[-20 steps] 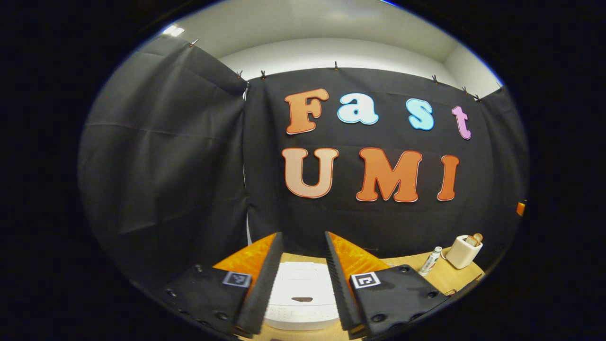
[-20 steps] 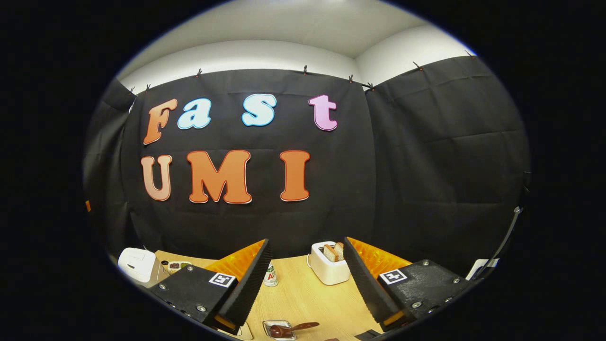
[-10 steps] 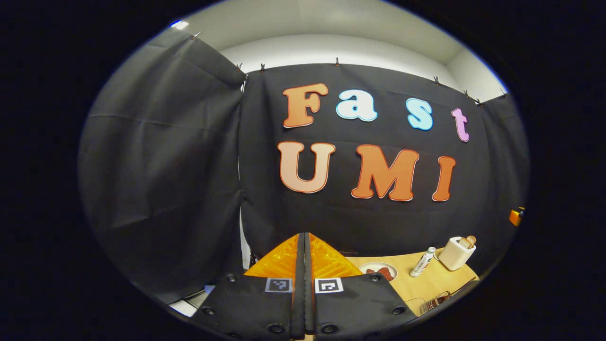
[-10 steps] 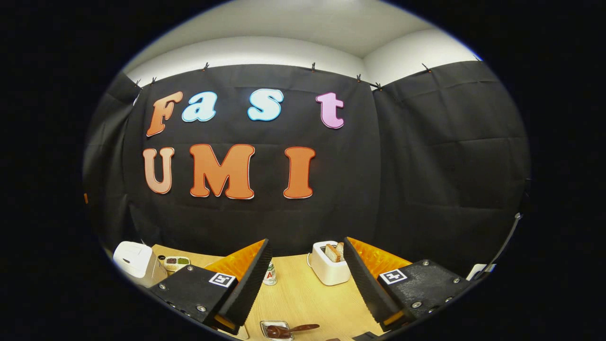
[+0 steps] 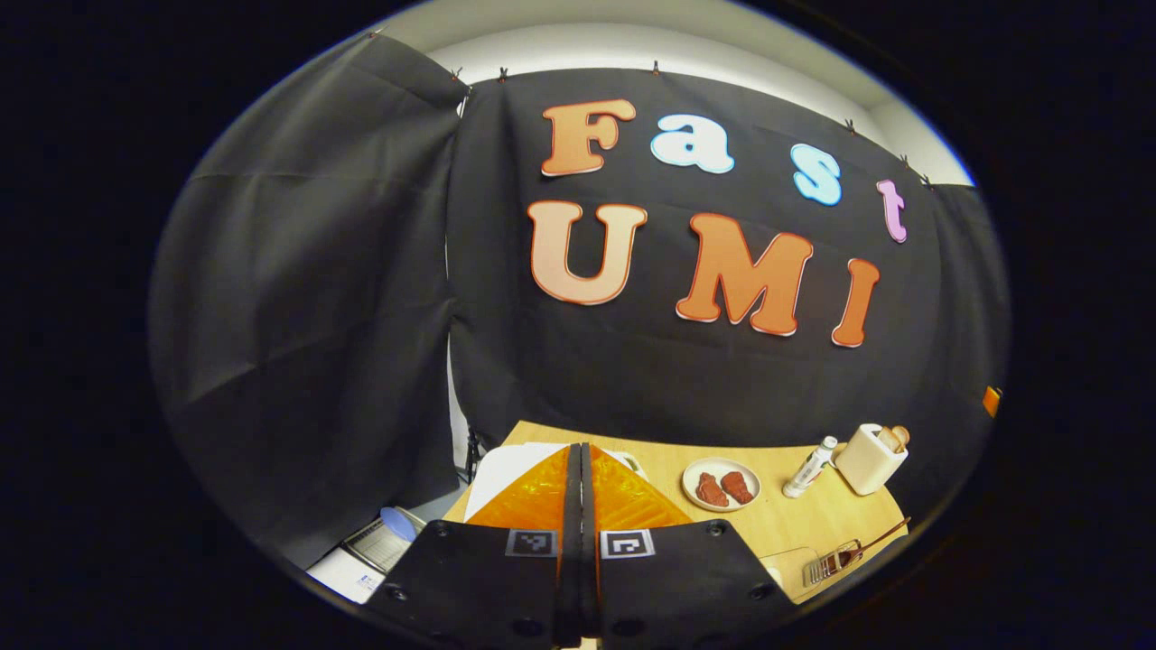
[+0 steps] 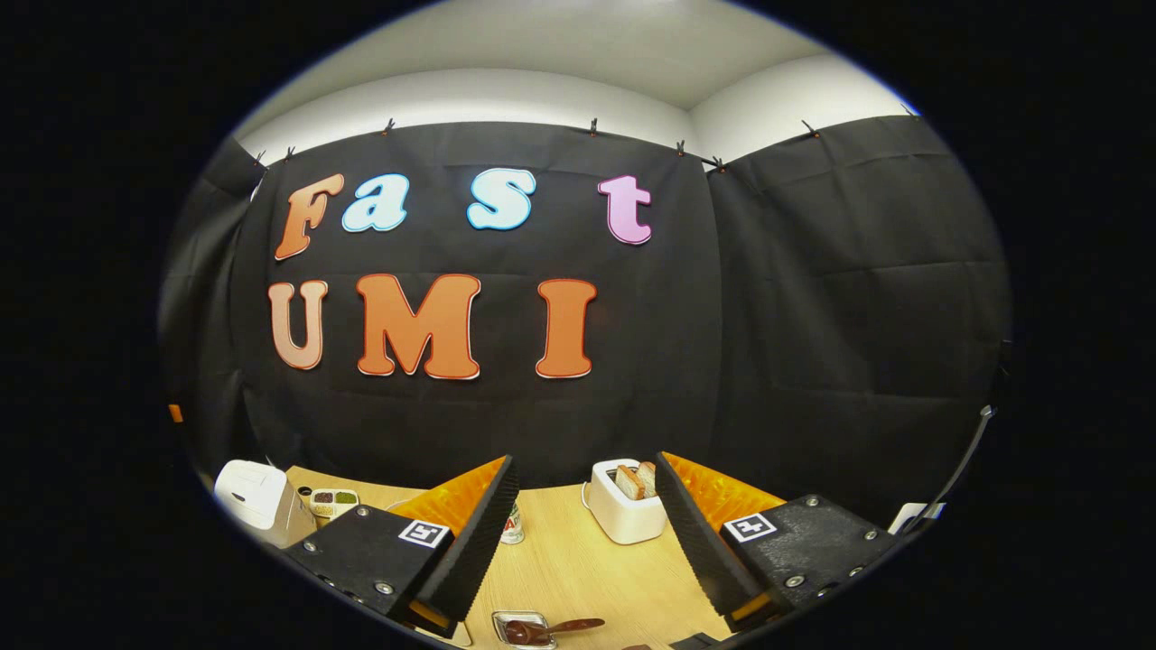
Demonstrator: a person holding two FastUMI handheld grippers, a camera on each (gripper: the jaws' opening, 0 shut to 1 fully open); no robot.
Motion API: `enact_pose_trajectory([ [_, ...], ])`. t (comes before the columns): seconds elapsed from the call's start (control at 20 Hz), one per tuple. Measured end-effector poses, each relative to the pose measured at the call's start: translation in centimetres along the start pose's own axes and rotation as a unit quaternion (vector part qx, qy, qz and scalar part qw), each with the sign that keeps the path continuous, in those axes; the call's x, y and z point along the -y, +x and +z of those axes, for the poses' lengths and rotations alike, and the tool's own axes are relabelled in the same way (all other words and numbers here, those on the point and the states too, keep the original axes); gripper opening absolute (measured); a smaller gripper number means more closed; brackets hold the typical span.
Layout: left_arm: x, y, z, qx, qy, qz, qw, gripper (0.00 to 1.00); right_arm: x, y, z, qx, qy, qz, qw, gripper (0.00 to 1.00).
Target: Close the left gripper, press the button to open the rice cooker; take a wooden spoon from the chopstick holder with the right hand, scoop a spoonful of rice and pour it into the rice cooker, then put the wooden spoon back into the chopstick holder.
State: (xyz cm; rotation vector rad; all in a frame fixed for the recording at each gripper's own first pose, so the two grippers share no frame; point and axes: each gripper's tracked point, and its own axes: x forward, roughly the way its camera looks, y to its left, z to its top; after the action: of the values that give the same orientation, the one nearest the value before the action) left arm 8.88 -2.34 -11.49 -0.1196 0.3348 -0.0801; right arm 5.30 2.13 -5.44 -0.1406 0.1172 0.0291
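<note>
Left gripper (image 5: 580, 478) is seen with fingers pressed together, above the rice cooker (image 6: 256, 496); right gripper (image 6: 585, 515) spread, empty. Pressing and scooping are judged pending.

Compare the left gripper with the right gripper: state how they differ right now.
The left gripper is shut, its fingers pressed flat together with nothing between them; the right gripper is open, its fingers spread wide. Ahead of the left gripper sits the white rice cooker, partly hidden by its fingers; between the right gripper's fingers stands a toaster holding bread. Both hang above the wooden table, and neither holds anything.
</note>
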Motion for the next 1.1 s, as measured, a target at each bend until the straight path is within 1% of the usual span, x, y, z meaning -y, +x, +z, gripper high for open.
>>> enact_pose_trajectory([
  [0.15,0.7,2.5,-3.8,-0.049,-0.002,-0.007,0.999,0.04,0.7,-0.2,-0.9,-0.012,-0.003,-0.007,1.0,0.95],
  [0.25,0.7,3.8,-6.1,-0.072,-0.002,-0.01,0.997,0.04,1.3,-0.5,-1.2,-0.016,-0.008,-0.014,1.0,0.95],
  [0.4,0.2,5.2,-9.2,-0.104,-0.006,-0.005,0.995,0.04,2.4,-0.8,-1.8,-0.027,-0.019,-0.027,0.999,0.95],
  [0.6,0.3,6.3,-11.4,-0.128,0.002,-0.006,0.992,0.04,3.4,-1.2,-2.4,-0.037,-0.026,-0.039,0.998,0.95],
  [0.8,0.1,7.3,-13.5,-0.151,-0.016,-0.005,0.988,0.04,3.3,-1.4,-2.5,-0.042,-0.01,-0.034,0.998,0.95],
  [1.0,-0.4,7.8,-15.1,-0.173,-0.024,-0.003,0.985,0.04,3.7,-1.5,-2.8,-0.046,-0.018,-0.039,0.998,0.95],
  [1.1,-0.2,7.8,-15.1,-0.171,-0.023,-0.007,0.985,0.04,3.6,-1.6,-3.0,-0.049,-0.02,-0.037,0.998,0.95],
])
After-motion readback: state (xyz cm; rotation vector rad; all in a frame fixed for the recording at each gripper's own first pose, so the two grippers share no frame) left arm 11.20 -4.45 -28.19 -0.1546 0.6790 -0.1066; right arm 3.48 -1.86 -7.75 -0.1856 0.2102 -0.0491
